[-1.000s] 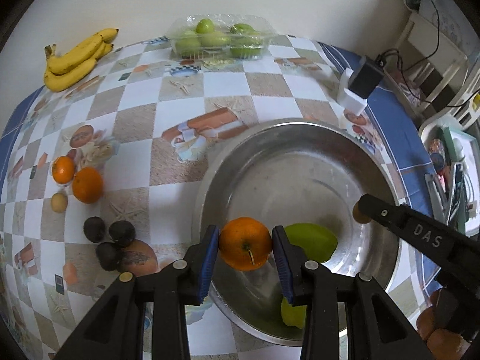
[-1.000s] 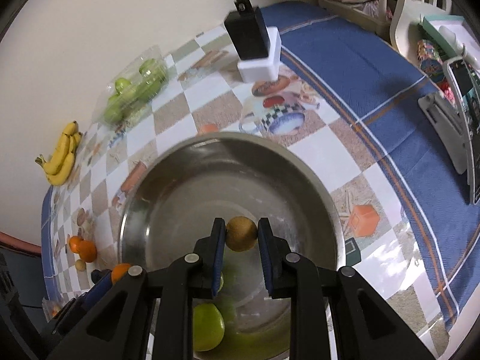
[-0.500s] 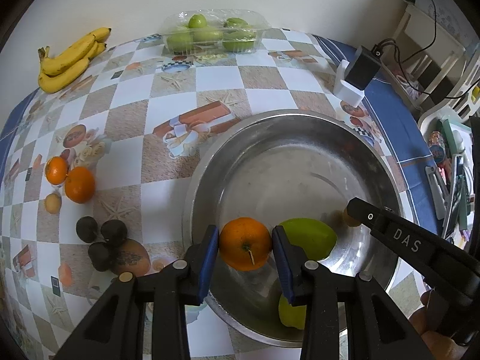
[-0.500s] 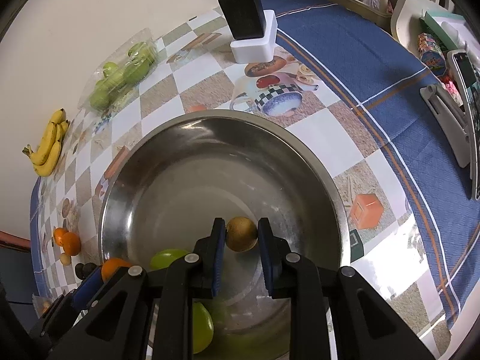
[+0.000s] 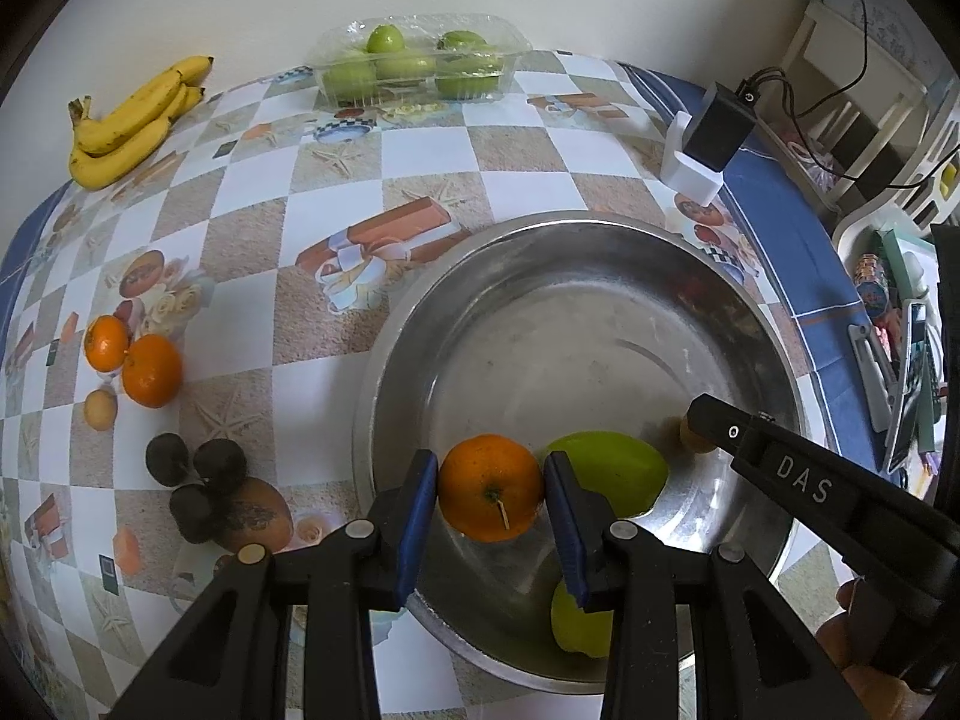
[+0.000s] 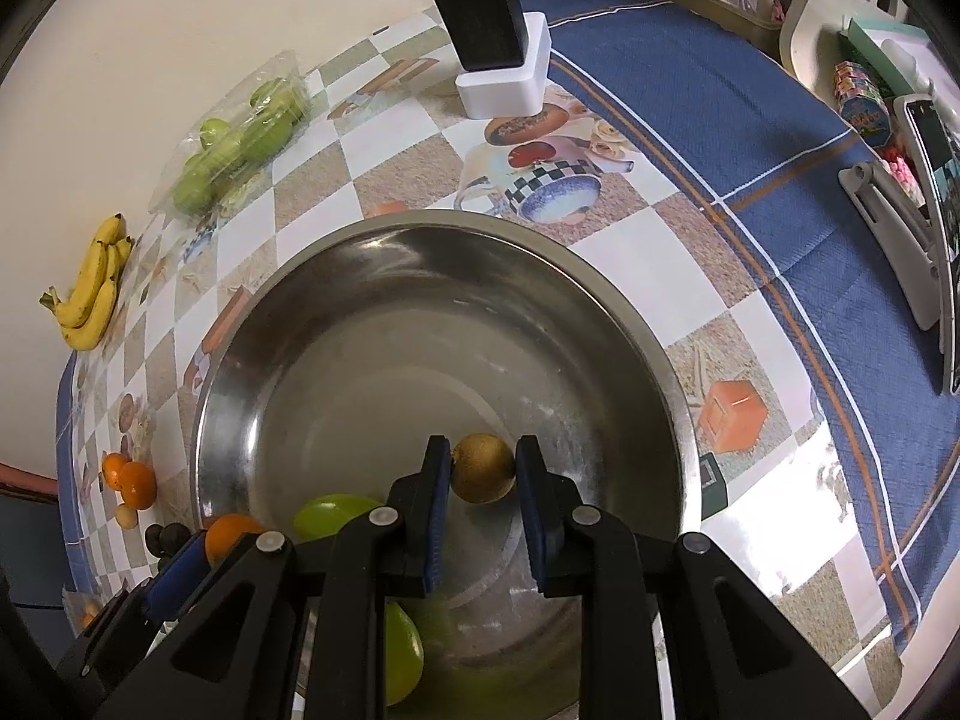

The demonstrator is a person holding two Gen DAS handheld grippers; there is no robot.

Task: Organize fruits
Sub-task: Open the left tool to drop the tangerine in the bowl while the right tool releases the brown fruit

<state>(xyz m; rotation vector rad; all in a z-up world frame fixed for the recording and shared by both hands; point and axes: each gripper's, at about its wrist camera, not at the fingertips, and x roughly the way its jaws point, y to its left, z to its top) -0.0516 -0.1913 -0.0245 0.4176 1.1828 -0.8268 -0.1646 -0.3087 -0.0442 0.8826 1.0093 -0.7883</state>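
Holding both fruits over the bowl (image 5: 384, 372) at lower centre of each frame, we clamp an orange (image 5: 491, 487) in the left gripper (image 5: 489, 501) and a kiwi (image 6: 483, 467) in the right gripper (image 6: 482, 501); next, presumably, lowering and releasing.

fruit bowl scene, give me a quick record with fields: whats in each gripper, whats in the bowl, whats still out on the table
left gripper: shut on orange, held over the near side of the bowl
right gripper: shut on small brown fruit, held over the bowl
steel bowl: two green fruits at its near side
table, far edge: bananas, clear box of green fruits
table, left of bowl: two oranges, small tan fruit, three dark fruits
other: black device on white stand
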